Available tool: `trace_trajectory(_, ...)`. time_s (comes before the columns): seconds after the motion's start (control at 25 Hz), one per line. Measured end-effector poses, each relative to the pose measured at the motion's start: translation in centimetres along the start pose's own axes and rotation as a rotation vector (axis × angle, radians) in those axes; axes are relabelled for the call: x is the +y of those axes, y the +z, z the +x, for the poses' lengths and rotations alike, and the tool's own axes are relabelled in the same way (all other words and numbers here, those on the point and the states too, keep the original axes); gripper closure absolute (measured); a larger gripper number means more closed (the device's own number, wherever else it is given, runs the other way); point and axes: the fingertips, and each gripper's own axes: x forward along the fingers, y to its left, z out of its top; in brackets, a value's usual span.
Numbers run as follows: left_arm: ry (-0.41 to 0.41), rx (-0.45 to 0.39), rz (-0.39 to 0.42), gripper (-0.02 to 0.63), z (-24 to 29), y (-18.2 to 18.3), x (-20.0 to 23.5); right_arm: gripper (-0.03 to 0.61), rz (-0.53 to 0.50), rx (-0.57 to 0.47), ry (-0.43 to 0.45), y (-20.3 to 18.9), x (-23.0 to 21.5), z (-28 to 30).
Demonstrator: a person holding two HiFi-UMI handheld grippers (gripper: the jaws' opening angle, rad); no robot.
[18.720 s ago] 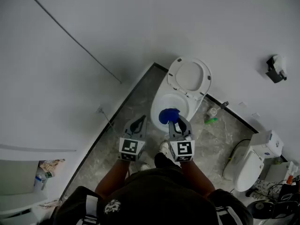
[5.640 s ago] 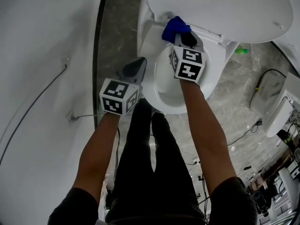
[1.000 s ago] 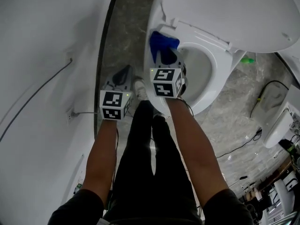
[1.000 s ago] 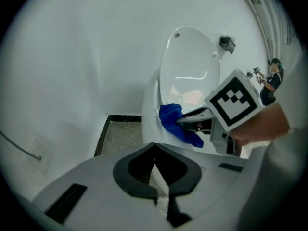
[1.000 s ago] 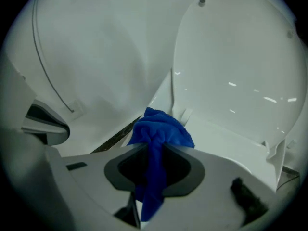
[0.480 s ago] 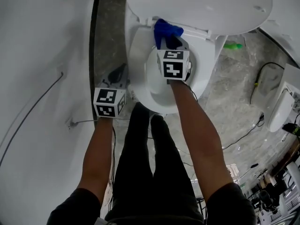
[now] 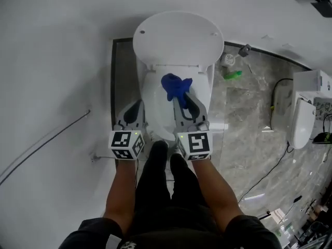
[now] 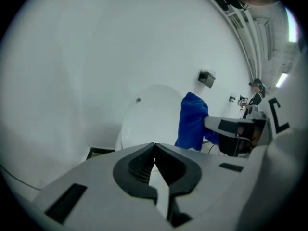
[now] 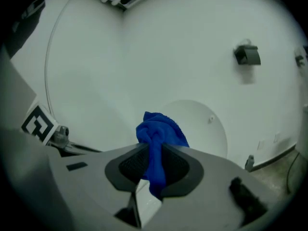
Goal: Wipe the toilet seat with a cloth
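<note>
Right gripper point(image 9: 154, 150) clamping soft, lightweight blue terry cloth point(image 9: 160, 129) mid-bunch, jaws just tightening; left gripper point(image 8: 154, 149) staying together, empty.

We look along our right claw point(image 9: 155, 149), a grey two-jaw tool with black ribbed pads, and its jaws have just been closing with a crumpled blue terry cloth point(image 9: 159, 129) pinched between them. The cloth bunches above the tips and a narrow tail hangs down between the pads. Behind it stands a round white plastic toilet lid point(image 9: 204, 126), raised against a plain white wall point(image 9: 159, 47). A small dark wall-mounted fixture point(image 9: 248, 55) sits high on the right. A strip of grey marbled stone floor point(image 9: 288, 170) shows at lower right. At the left edge we see a black-and-white square marker point(image 9: 37, 124).
</note>
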Motion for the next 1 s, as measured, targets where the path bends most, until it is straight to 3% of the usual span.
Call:
trace_trajectory(0.08, -0.006, -0.060, 0.028, 0.603, -1.4, 3.0, -2.0, 0.498, -0.073, -0.068, -0.023, 3.3, 0.0, -3.0)
trace_trajectory(0.24, -0.011, -0.079, -0.083, 0.603, -6.9, 4.8, -5.3, 0.499, -0.131, -0.093, -0.032, 7.2, 1.6, -10.4)
trace_trajectory(0.32, -0.027, -0.090, -0.095, 0.603, -8.8, 5.9, -6.8, 0.499, -0.153, -0.107, -0.044, 8.9, 1.7, -12.9)
trace_trajectory(0.52, -0.030, -0.149, 0.021, 0.603, -13.2, 9.5, -10.0, 0.502, -0.182, -0.155, -0.052, 12.1, 2.3, -17.5)
trace_trajectory(0.72, -0.008, -0.201, 0.199, 0.603, -16.2, 12.5, -13.1, 0.502, -0.193, -0.198, -0.055, 14.6, 2.8, -20.2)
trace_trajectory(1.0, -0.046, -0.292, 0.249, 0.603, -18.1, 14.9, -16.5, 0.500, -0.229, -0.268, -0.066, 18.1, 3.1, -22.3)
